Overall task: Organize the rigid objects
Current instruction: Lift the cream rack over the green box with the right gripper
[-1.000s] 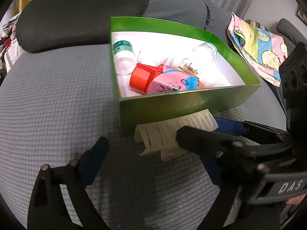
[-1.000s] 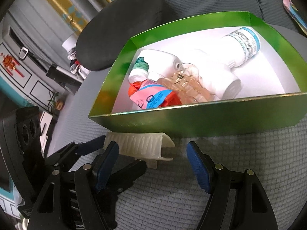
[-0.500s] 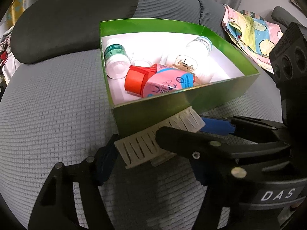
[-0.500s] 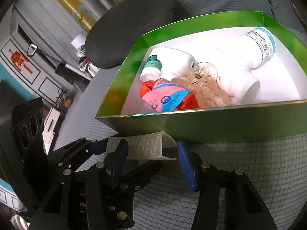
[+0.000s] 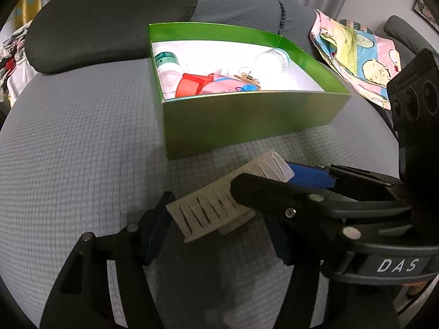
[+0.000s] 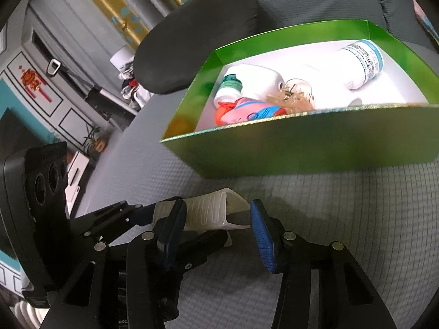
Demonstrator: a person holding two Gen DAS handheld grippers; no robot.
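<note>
A white plastic hair claw clip [image 5: 219, 197] hangs just above the grey cushion, in front of the green box [image 5: 247, 120]. Both grippers close around it. My left gripper [image 5: 216, 230] has its left pad against the clip's end. My right gripper [image 6: 216, 227] straddles the clip [image 6: 208, 211], with its left pad touching and its right pad close by. In the left wrist view the right gripper's fingers [image 5: 310, 176] cross over the clip. The box holds white bottles [image 6: 359, 60], a pink tube with a red cap [image 5: 197, 87] and a clear clip [image 6: 296, 96].
The box [image 6: 301, 148] sits on a grey quilted sofa seat [image 5: 82, 142]. A dark cushion [image 5: 109, 13] lies behind it. A patterned cloth [image 5: 362, 54] lies at the right. Cabinets and clutter [image 6: 55, 96] stand beyond the sofa's left side.
Both grippers have narrowed around the clip. The clip has come away from the box wall, toward the cameras, and now sits tilted between the fingers.
</note>
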